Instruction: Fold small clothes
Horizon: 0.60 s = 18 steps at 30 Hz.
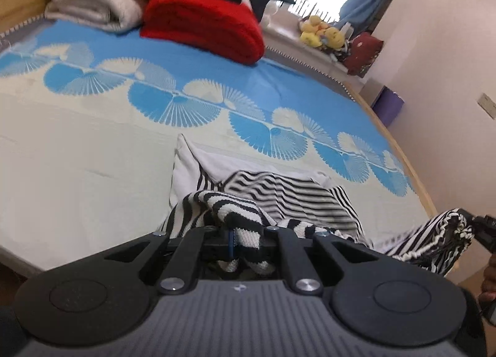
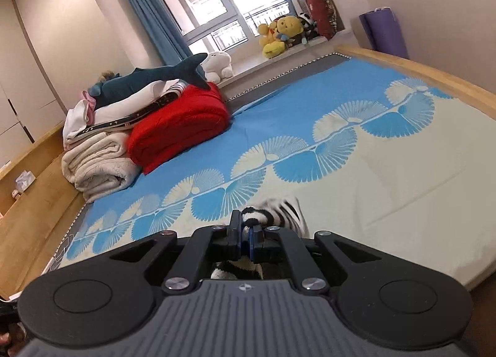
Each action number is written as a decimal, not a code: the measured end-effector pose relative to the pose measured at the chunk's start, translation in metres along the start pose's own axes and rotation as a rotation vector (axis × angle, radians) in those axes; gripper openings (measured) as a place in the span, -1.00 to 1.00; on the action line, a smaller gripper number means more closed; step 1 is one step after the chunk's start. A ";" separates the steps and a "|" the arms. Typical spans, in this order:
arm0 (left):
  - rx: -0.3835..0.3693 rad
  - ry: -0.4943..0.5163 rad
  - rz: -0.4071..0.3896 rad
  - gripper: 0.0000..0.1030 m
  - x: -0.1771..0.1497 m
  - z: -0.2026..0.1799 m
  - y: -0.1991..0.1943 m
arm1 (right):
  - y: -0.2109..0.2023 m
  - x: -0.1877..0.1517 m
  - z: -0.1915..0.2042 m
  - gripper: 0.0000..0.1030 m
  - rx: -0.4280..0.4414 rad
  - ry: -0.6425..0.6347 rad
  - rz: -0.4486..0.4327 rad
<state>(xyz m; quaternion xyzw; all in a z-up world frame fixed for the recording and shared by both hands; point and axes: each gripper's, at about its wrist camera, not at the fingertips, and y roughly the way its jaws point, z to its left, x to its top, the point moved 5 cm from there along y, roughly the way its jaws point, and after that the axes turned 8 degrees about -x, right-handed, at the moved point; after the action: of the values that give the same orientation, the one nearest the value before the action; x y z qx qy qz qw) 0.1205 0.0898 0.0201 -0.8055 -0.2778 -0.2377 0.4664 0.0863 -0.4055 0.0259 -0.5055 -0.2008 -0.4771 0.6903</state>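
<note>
gripping the striped garment [image 1: 279,196] above the bed [image 1: 93,152]: left hand-held gripper [image 1: 238,237] and right hand-held gripper [image 2: 246,234], both clamped tight on cloth.

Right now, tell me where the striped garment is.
The striped garment lies at the near edge of the bed sheet, low and centre in the left wrist view, pinched by the left gripper and the right gripper.

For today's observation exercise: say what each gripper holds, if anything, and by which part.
Both hold the black-and-white striped garment. The left gripper is clamped on a bunched edge of it; the right gripper pinches another edge, at its far right end in the left view.
</note>
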 end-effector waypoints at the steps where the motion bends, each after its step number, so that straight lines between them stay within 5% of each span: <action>1: 0.006 -0.008 0.020 -0.83 0.010 0.005 0.014 | 0.014 0.004 0.001 -0.93 -0.014 -0.011 0.007; 6: 0.054 -0.056 0.132 -0.82 0.055 0.049 0.099 | 0.105 0.009 0.012 -0.93 -0.097 -0.076 0.096; 10: 0.094 -0.161 0.205 -0.81 0.051 0.092 0.157 | 0.176 0.000 0.019 -0.93 -0.158 -0.134 0.176; 18: 0.158 -0.186 0.266 -0.72 0.054 0.105 0.189 | 0.247 -0.024 0.017 -0.85 -0.257 -0.170 0.269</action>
<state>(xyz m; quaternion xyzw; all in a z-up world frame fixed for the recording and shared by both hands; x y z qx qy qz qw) 0.2994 0.1170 -0.1093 -0.8146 -0.2284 -0.0760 0.5278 0.2915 -0.3712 -0.1101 -0.6501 -0.1264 -0.3581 0.6581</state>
